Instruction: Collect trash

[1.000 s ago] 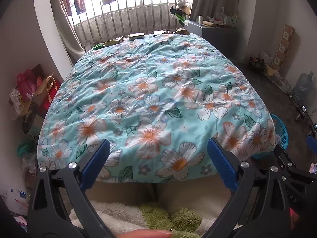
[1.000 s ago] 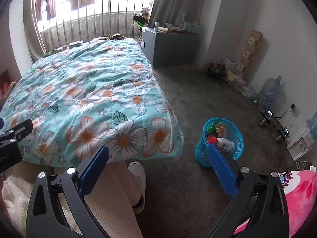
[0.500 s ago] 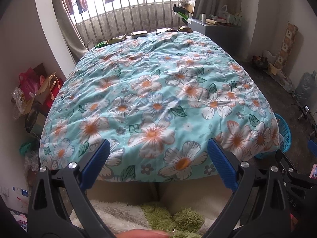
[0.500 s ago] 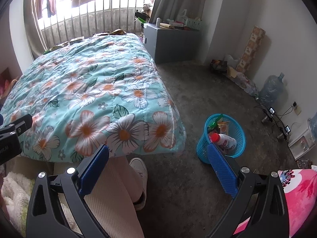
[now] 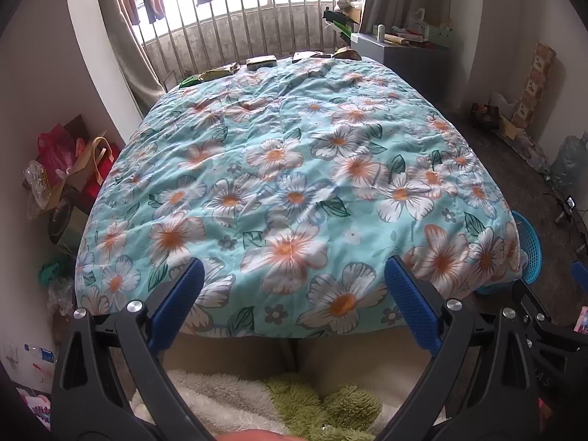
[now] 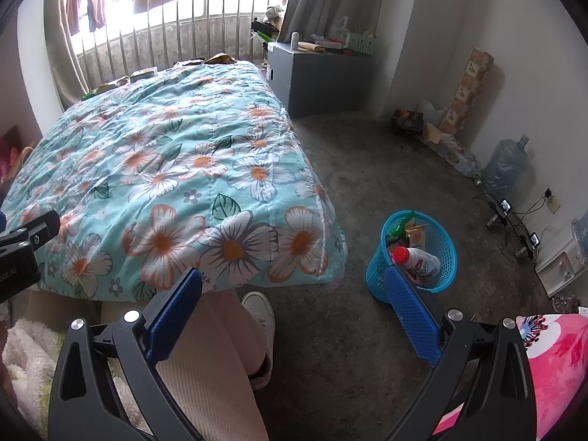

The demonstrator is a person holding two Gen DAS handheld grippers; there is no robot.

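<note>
A blue mesh trash basket (image 6: 443,275) stands on the floor right of the bed foot; its rim also shows in the left wrist view as the basket (image 5: 529,246). Inside lie a white bottle with a red cap (image 6: 417,259) and snack wrappers (image 6: 406,228). Several wrappers (image 5: 261,61) lie along the far edge of the floral quilt (image 5: 294,183), by the railing. My left gripper (image 5: 294,290) is open over the bed foot, holding nothing. My right gripper (image 6: 294,294) is open above the floor, left of the basket.
A person's leg and white shoe (image 6: 259,316) stand at the bed foot. A grey cabinet (image 6: 319,77) sits at the far right of the bed. Bags (image 5: 70,161) pile up left of the bed. A water jug (image 6: 509,161), cables and clutter line the right wall.
Both grippers have drawn back and risen slightly, so more of the bed and floor shows. Their jaws stay open and nothing was picked up.
</note>
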